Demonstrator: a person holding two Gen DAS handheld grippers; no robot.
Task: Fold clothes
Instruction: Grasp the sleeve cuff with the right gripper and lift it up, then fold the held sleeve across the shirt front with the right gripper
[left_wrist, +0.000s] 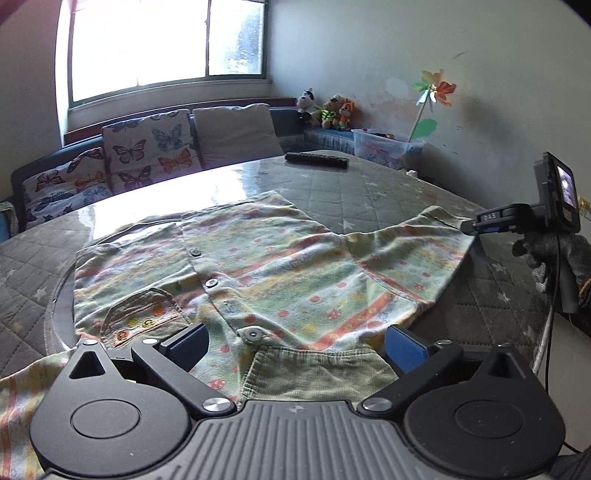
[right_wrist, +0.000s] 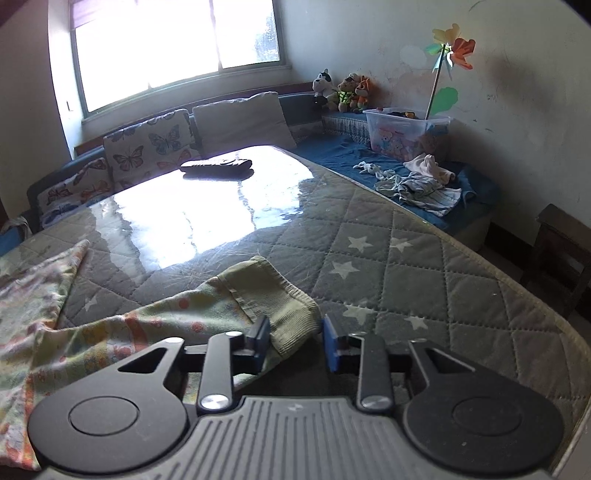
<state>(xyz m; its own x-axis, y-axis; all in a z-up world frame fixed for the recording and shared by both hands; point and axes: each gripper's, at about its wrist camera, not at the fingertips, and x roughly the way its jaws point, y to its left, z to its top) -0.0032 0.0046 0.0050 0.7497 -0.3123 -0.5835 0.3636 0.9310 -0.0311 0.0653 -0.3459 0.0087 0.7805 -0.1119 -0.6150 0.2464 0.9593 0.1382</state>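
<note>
A small green child's shirt (left_wrist: 280, 269) with orange stripes, dots and dark buttons lies spread on the quilted grey table cover (left_wrist: 388, 192). My left gripper (left_wrist: 295, 341) is open, its blue pads either side of the shirt's ribbed green hem. The right gripper (left_wrist: 476, 226) shows at the far right, at the tip of one sleeve. In the right wrist view my right gripper (right_wrist: 295, 338) has its jaws partly open around the sleeve's ribbed green cuff (right_wrist: 284, 295), which lies between the pads, lifted a little off the cover.
A black remote (left_wrist: 317, 160) lies at the far side of the table. Butterfly cushions (left_wrist: 147, 147) line a bench behind it. A clear plastic toy box (right_wrist: 402, 129), plush toys (right_wrist: 343, 92) and loose clothes (right_wrist: 424, 184) sit at the right. The table edge runs along the right.
</note>
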